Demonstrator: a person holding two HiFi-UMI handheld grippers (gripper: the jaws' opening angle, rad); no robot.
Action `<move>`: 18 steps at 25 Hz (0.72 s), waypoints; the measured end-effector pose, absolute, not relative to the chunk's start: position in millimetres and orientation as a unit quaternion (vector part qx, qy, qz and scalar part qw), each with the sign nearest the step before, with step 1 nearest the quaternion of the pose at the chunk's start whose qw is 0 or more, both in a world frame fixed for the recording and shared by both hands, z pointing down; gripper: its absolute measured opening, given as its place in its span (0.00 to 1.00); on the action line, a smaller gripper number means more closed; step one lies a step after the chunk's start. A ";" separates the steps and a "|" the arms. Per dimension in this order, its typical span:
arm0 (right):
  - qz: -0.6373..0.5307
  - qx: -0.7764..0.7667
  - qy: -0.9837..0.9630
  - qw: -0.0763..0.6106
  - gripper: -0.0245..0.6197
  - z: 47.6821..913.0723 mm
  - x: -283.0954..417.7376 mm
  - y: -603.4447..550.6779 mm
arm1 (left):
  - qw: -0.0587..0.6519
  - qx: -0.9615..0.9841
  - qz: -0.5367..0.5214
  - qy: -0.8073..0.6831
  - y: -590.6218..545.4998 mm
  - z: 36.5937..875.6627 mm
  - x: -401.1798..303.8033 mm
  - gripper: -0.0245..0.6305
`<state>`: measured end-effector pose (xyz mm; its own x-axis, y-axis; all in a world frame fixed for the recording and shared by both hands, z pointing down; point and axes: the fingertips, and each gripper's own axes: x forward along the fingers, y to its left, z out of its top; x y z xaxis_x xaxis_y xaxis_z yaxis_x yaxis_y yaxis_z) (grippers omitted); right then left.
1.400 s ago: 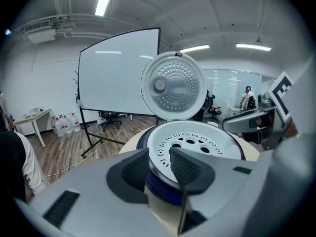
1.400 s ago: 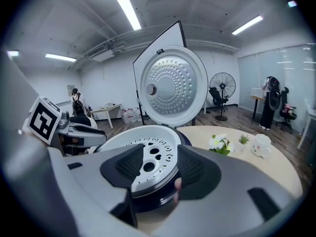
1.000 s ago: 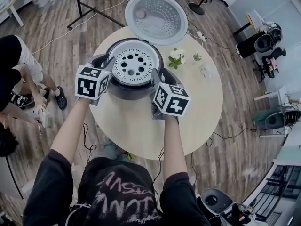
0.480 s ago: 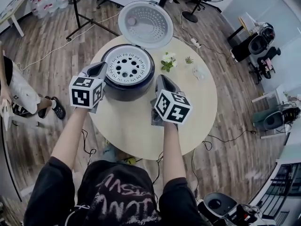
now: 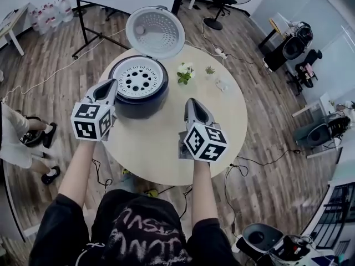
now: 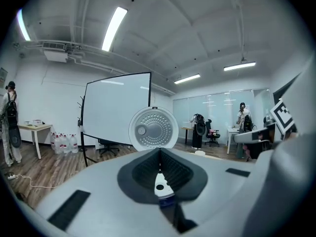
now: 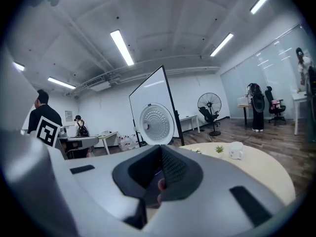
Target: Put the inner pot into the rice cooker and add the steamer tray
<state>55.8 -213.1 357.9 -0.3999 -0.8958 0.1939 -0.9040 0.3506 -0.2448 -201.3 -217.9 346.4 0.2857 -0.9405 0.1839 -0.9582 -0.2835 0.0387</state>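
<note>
The dark rice cooker stands at the table's far left with its round lid swung up and open. A white perforated steamer tray lies flat in its mouth. My left gripper hovers just left of the cooker, shut and empty. Further right, over the bare tabletop, my right gripper is also shut with nothing in it. In the left gripper view the closed gripper points towards the raised lid. The right gripper view shows the same lid beyond the closed gripper.
The round beige table carries a small flower plant, a tiny green plant and a white cup at its far side. A tripod stand is behind the cooker. A person's legs are at left.
Both grippers have drawn back from the cooker's sides toward me and risen. The steamer tray stays in the cooker.
</note>
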 end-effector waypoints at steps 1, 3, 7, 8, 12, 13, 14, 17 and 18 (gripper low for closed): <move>0.151 0.551 -0.821 0.011 0.05 355.5 61.4 -207.8 | 0.068 0.800 0.058 -0.594 -214.7 343.2 -199.4 0.05; 0.134 0.558 -0.819 0.006 0.05 349.9 71.3 -198.5 | 0.062 0.802 0.048 -0.593 -208.5 337.5 -195.1 0.05; 0.099 0.570 -0.815 -0.003 0.05 340.7 91.2 -177.6 | 0.043 0.811 0.027 -0.583 -191.9 327.0 -178.4 0.05; 0.091 0.573 -0.814 -0.005 0.05 338.7 96.1 -172.0 | 0.036 0.815 0.021 -0.578 -186.6 323.7 -173.6 0.05; 0.065 0.592 -0.803 -0.015 0.05 333.8 117.8 -151.0 | 0.007 0.825 0.002 -0.565 -167.6 312.0 -160.6 0.05; 0.062 0.597 -0.800 -0.017 0.05 333.6 123.3 -146.0 | 0.000 0.827 0.000 -0.562 -163.9 309.7 -158.9 0.05; 0.062 0.601 -0.797 -0.019 0.05 333.8 128.7 -141.3 | -0.006 0.829 -0.003 -0.560 -161.0 307.3 -158.0 0.05; 0.066 0.613 -0.787 -0.023 0.05 336.8 145.6 -127.8 | -0.016 0.832 -0.012 -0.555 -154.0 303.1 -157.2 0.05; 0.066 0.617 -0.784 -0.024 0.05 338.0 151.1 -123.0 | -0.019 0.834 -0.013 -0.552 -151.4 303.0 -156.6 0.05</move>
